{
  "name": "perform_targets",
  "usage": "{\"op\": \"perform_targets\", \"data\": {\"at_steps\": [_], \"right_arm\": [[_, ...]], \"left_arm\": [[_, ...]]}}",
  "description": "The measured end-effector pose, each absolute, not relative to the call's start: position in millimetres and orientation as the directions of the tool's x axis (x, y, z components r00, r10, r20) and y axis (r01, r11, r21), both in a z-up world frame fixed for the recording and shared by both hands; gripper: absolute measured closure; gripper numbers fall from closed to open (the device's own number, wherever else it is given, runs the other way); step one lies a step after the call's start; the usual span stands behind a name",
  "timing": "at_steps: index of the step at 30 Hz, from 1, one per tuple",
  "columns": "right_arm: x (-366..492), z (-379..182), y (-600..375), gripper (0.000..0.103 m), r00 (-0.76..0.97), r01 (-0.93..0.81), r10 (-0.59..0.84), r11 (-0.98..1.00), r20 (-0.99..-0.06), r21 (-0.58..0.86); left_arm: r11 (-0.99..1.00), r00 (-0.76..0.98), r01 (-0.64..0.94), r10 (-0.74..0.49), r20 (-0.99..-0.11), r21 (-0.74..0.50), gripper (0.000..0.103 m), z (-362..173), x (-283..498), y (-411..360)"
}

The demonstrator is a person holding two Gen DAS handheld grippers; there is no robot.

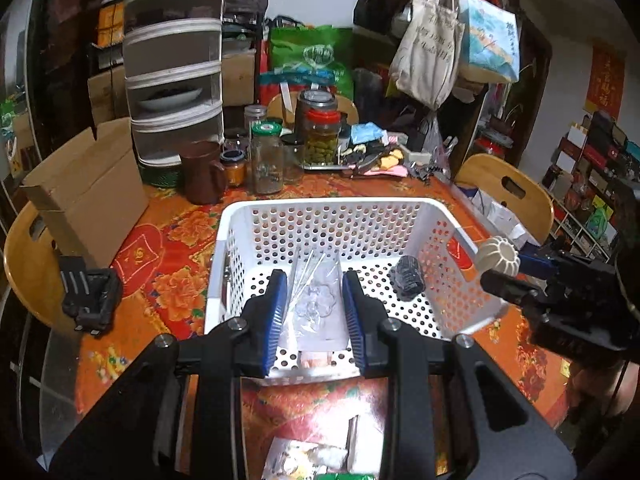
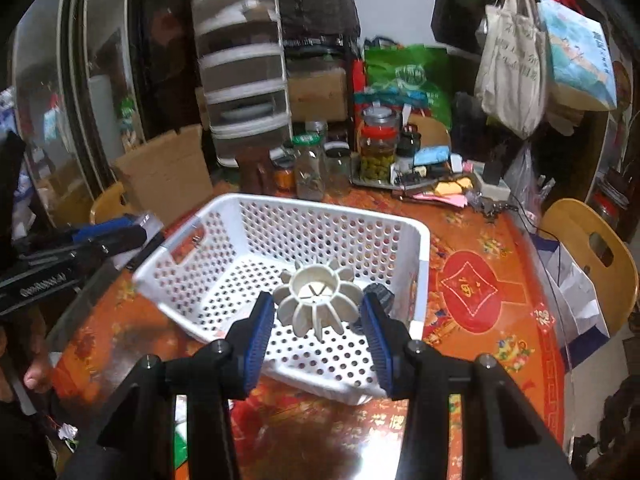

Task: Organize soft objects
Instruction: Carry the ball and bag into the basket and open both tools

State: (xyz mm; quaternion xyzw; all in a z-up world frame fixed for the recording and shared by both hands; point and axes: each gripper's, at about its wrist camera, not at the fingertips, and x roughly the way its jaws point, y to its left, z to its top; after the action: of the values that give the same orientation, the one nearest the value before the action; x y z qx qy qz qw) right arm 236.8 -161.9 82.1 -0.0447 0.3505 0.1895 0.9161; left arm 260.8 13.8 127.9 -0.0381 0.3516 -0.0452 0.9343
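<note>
While your right claw [image 2: 318, 322] grips the cream ribbed flower-shaped piece [image 2: 316, 300] above the white perforated basket [image 2: 248, 216], near its right wall, lower it well inside before releasing, clear of the black object [image 2: 380, 294] on the basket floor. Your left claw [image 1: 316, 306] hovers parted over the clear plastic packet [image 1: 318, 296] inside the basket, gripping nothing; keep it clear of the drop.
</note>
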Motion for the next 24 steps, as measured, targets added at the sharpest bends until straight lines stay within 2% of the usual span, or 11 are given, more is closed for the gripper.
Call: {"op": "perform_targets", "data": {"at_steps": [13,19,21,24], "right_arm": [[306,32,-150,0.058,0.563,-0.346,0.253,0.937,-0.787,0.054],[327,8,-139,0.058,0.513,-0.335,0.197,0.942,-0.836,0.016],[328,5,-134,0.058,0.525,-0.331,0.154,0.943,-0.837,-0.034],[330,5,-132,0.058,0.523,-0.331,0.151,0.943,-0.839,-0.037]], "left_arm": [[0.997,0.578,0.007,-0.062,-0.813,-0.071,0.076,52,356,9],[1.000,0.519,0.005,-0.029,-0.854,-0.031,0.076,22,375,2],[1.000,0.514,0.005,-0.024,-0.857,-0.025,0.076,17,378,0],[1.000,0.514,0.001,-0.012,-0.858,-0.014,0.076,13,380,-2]]}}
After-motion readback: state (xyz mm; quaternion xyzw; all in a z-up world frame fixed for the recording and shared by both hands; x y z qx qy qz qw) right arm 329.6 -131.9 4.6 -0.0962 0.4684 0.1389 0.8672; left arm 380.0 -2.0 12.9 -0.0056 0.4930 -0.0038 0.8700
